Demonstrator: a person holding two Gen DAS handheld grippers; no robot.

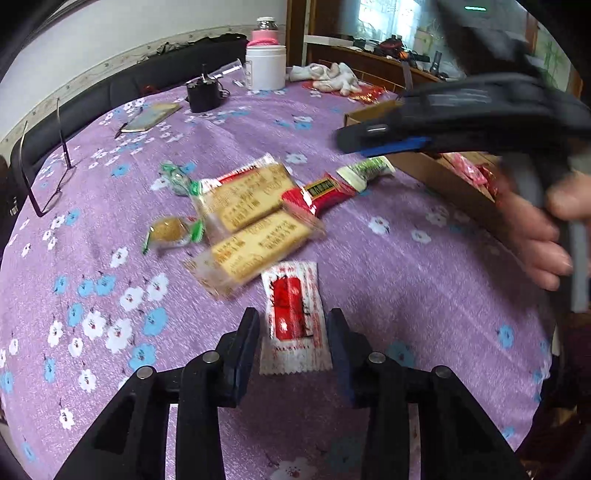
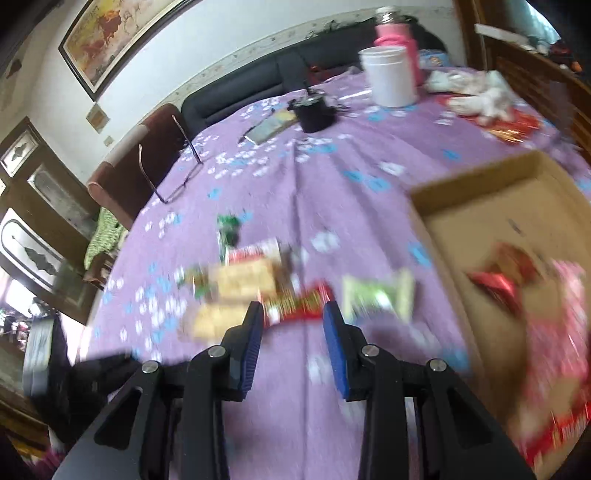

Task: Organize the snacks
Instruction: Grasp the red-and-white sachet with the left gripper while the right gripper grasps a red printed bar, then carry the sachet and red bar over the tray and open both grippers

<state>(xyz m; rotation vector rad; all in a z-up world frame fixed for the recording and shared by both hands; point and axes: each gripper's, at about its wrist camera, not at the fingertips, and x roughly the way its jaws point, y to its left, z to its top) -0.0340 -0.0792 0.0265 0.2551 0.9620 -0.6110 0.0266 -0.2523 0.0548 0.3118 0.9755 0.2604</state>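
Snacks lie on the purple flowered tablecloth (image 1: 369, 258). My left gripper (image 1: 293, 321) is open, its fingers either side of a white and red sachet (image 1: 291, 317) lying flat. Beyond lie two yellow biscuit packs (image 1: 251, 206), a red bar (image 1: 317, 192), a green-white pack (image 1: 369, 170) and green-wrapped sweets (image 1: 173, 230). My right gripper (image 2: 293, 314) is open and empty above the red bar (image 2: 299, 302); it shows blurred in the left wrist view (image 1: 354, 142). A cardboard box (image 2: 480, 229) at the right holds red and pink packets (image 2: 495, 280).
At the far side stand a white jar (image 1: 265, 66), a pink bottle (image 1: 266, 33), a black device (image 1: 203, 94), a notebook (image 1: 151, 117) and a white cloth (image 1: 328, 75). Glasses (image 1: 48, 166) stand at the left edge. A dark sofa runs behind the table.
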